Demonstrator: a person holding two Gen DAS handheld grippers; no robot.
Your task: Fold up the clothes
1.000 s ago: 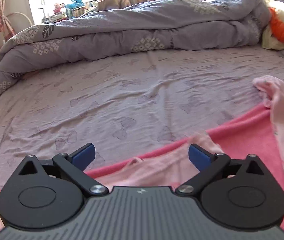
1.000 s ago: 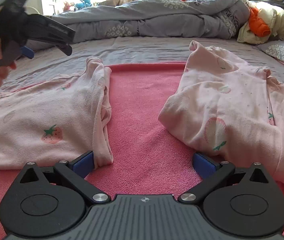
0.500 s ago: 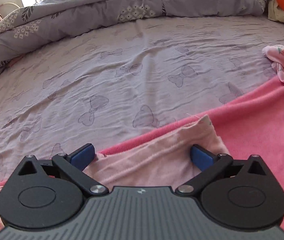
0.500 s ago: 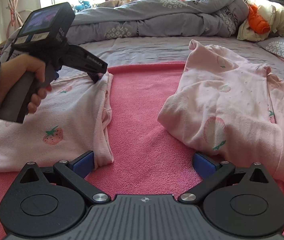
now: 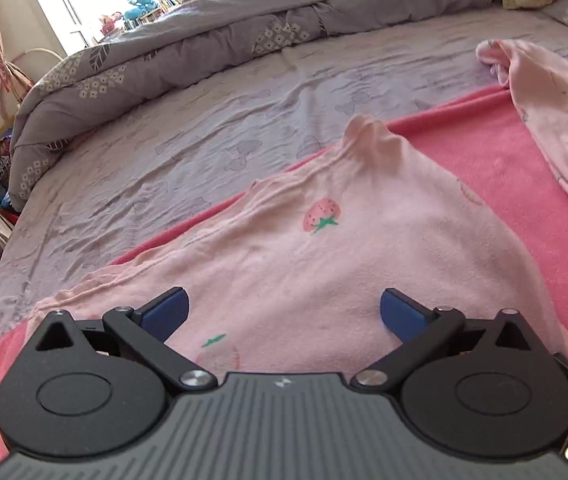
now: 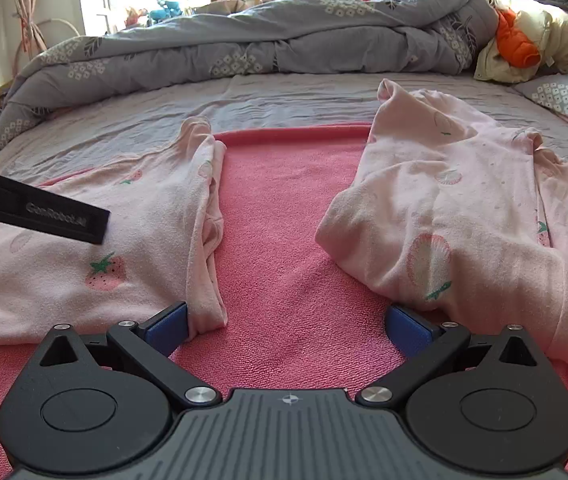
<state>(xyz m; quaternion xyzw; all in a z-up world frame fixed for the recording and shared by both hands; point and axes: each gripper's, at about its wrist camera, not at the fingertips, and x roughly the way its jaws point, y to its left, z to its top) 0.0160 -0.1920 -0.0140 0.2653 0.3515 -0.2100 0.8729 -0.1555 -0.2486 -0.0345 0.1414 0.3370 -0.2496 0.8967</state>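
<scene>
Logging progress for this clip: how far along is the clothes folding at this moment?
Early. Done: two pink garments lie on the pink towel, the left garment fairly flat with its edge doubled, the right garment bunched. In hand: nothing. The left hand-held gripper hovers open over the left garment; the right hand-held gripper sits open between them. Left: folding both into compact stacks.

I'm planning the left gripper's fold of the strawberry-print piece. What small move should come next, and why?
Probably lower the left gripper and shut it on the near part of the left pink garment. Its jaws stand open above the cloth and hold nothing. The garment lies spread on the pink towel, and the right gripper is open too.
</scene>
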